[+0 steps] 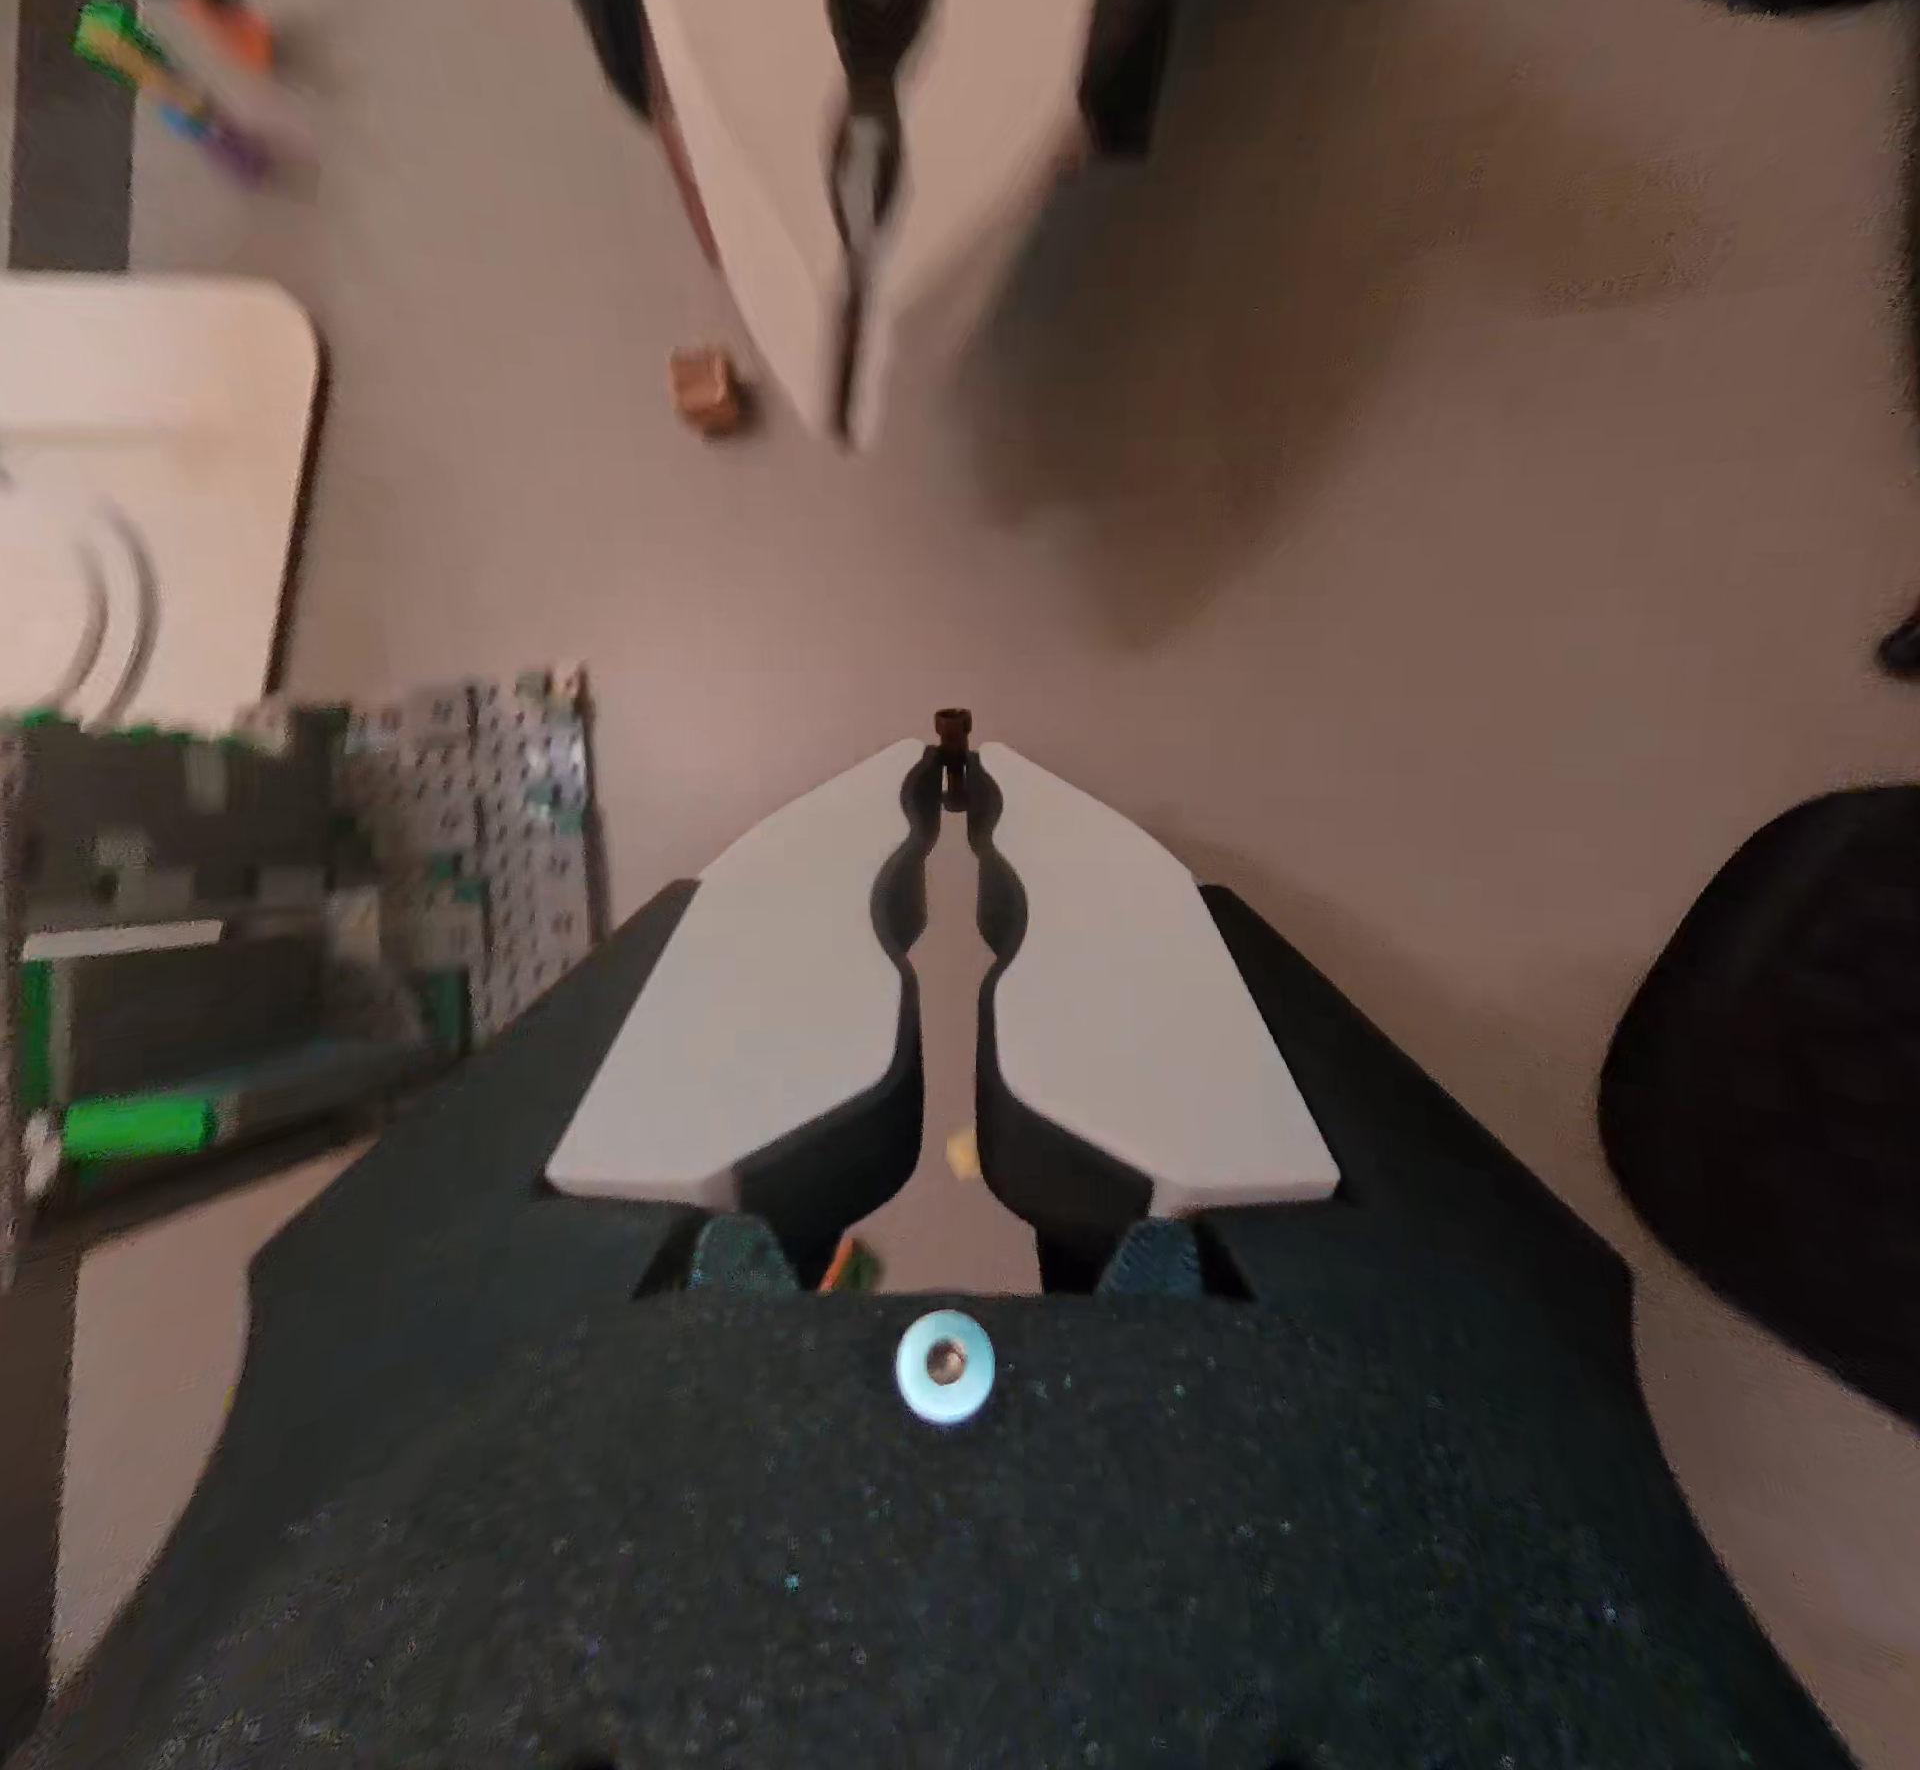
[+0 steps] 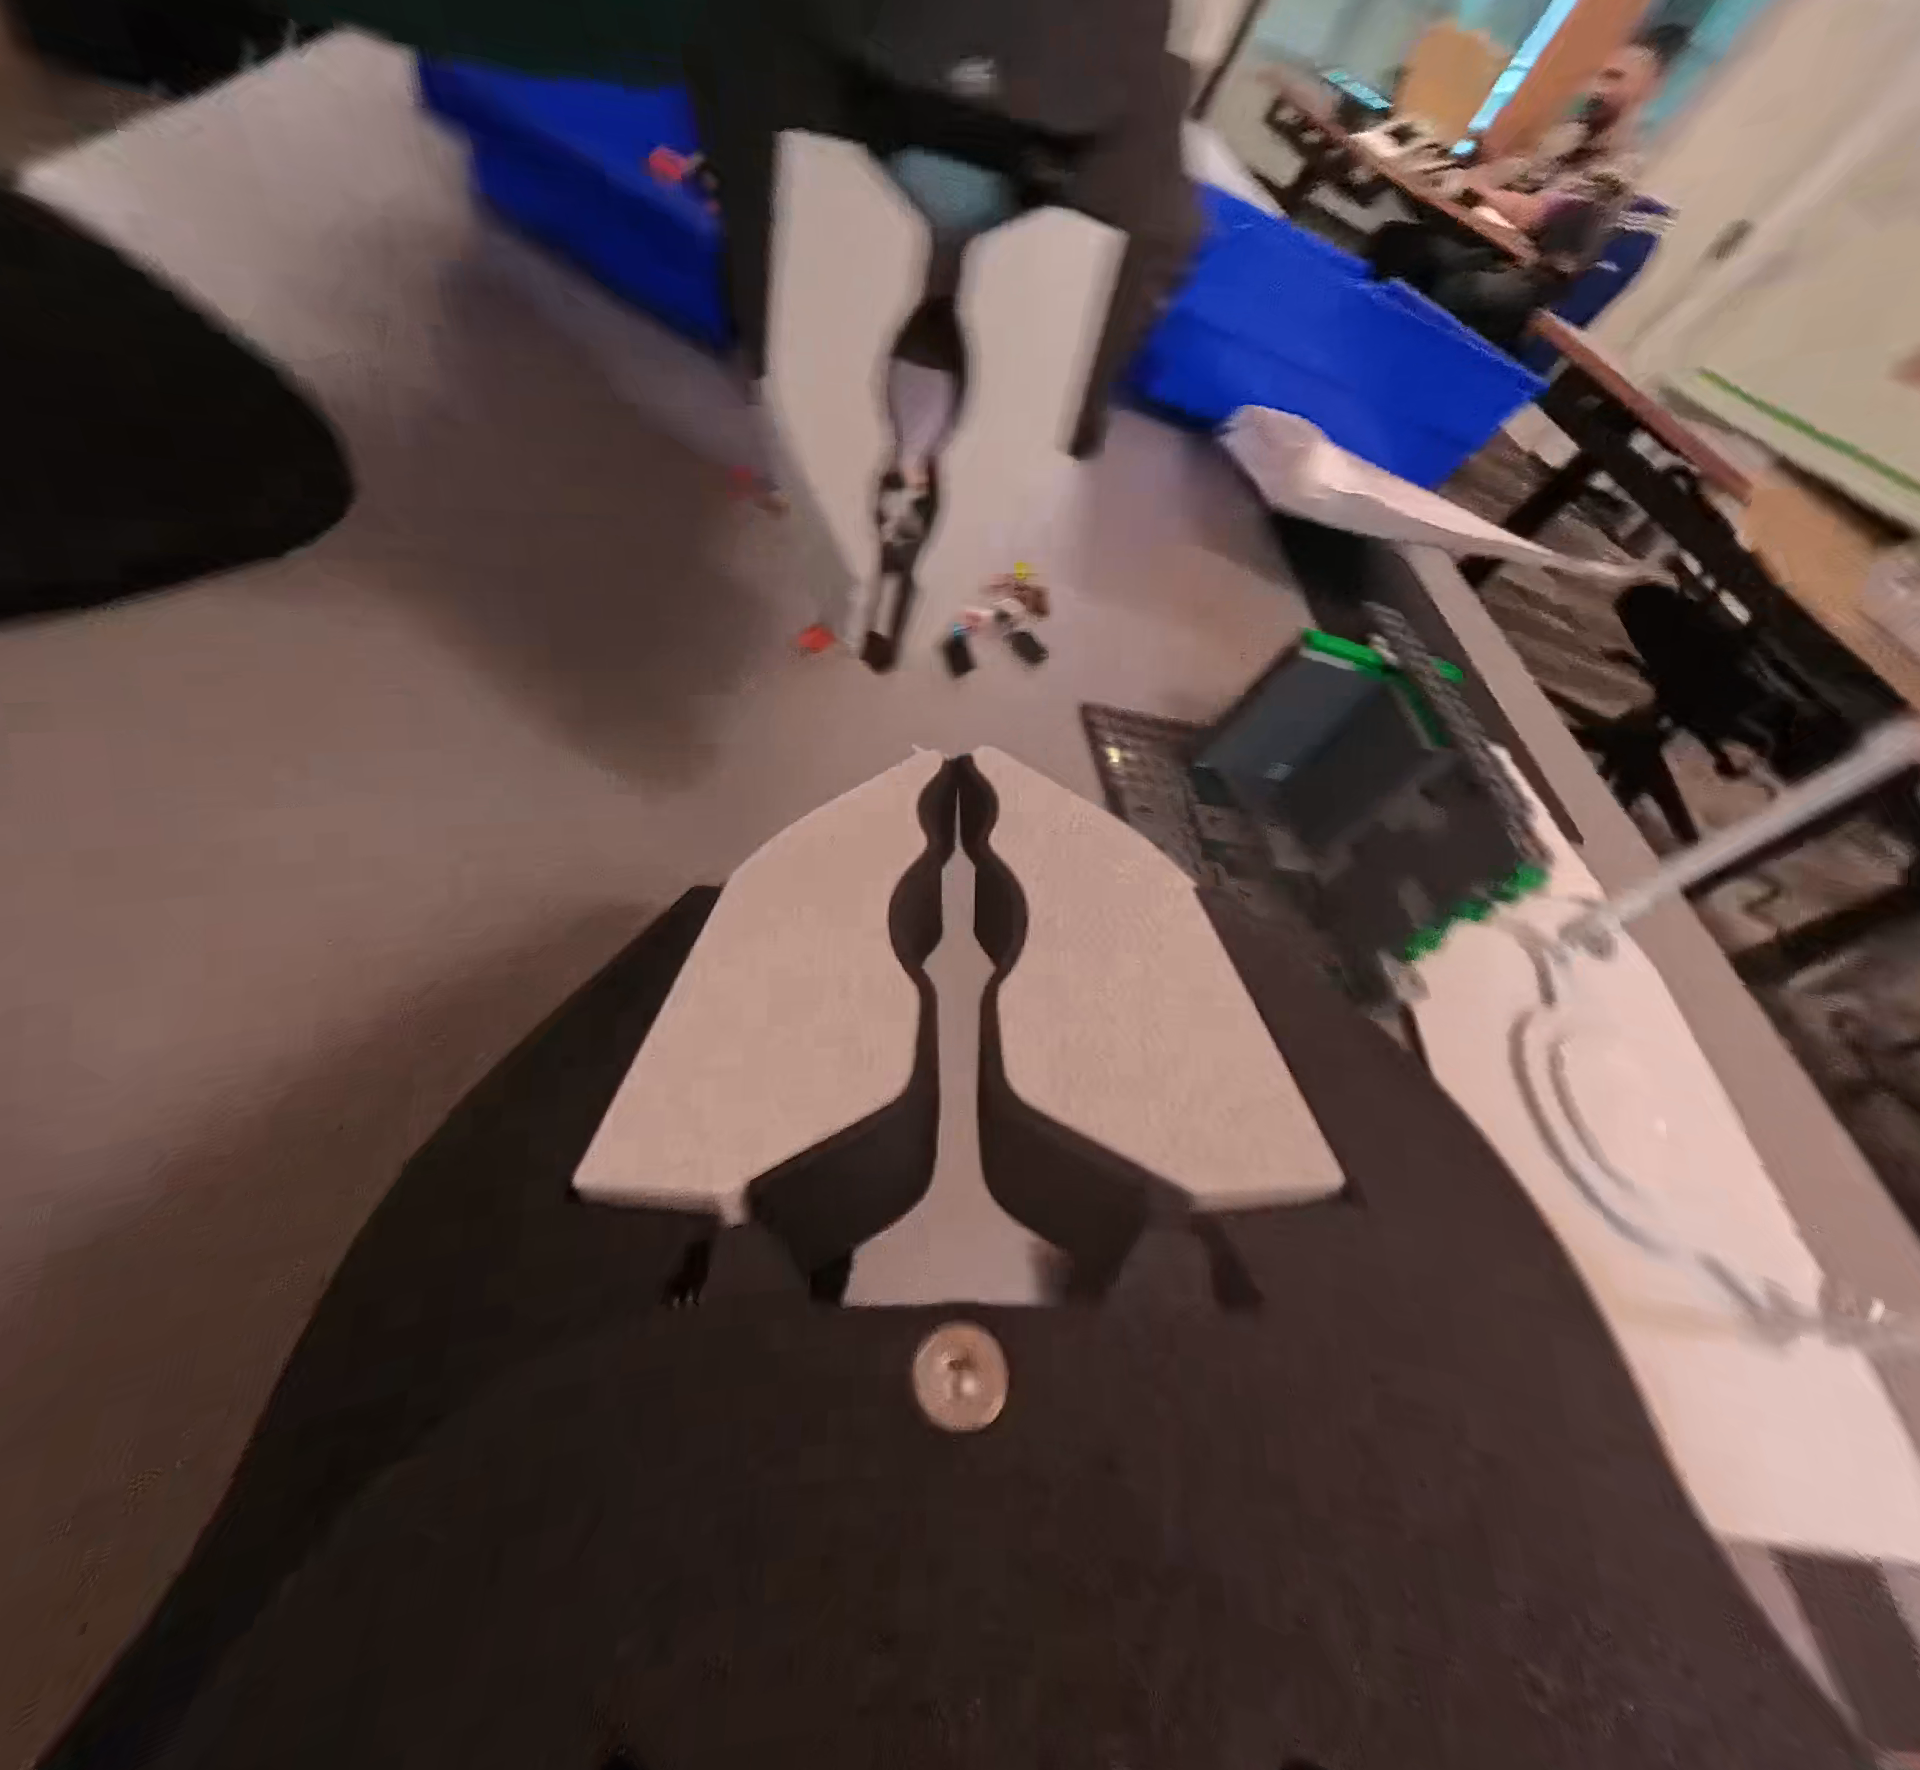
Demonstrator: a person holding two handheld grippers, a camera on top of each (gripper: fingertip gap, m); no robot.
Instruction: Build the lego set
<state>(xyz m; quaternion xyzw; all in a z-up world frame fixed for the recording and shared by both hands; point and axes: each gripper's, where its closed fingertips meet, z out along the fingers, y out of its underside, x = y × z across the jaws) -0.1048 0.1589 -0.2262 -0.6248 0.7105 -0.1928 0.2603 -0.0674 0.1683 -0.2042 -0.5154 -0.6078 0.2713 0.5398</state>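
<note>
Left wrist view only: left gripper (image 1: pixel 950 756) pinches small dark brown peg (image 1: pixel 950 752) at fingertips, long axis along fingers, head end pointing forward past tips, above table (image 1: pixel 1351 681). Right wrist view only: right gripper (image 2: pixel 957 764) closed, tips touching, nothing visible between. Lego building (image 2: pixel 1340 785) on studded baseplate, right of it.

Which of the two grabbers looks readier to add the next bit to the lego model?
Probably the left gripper: it already pinches a tiny dark piece. The right gripper is shut on nothing.
</note>
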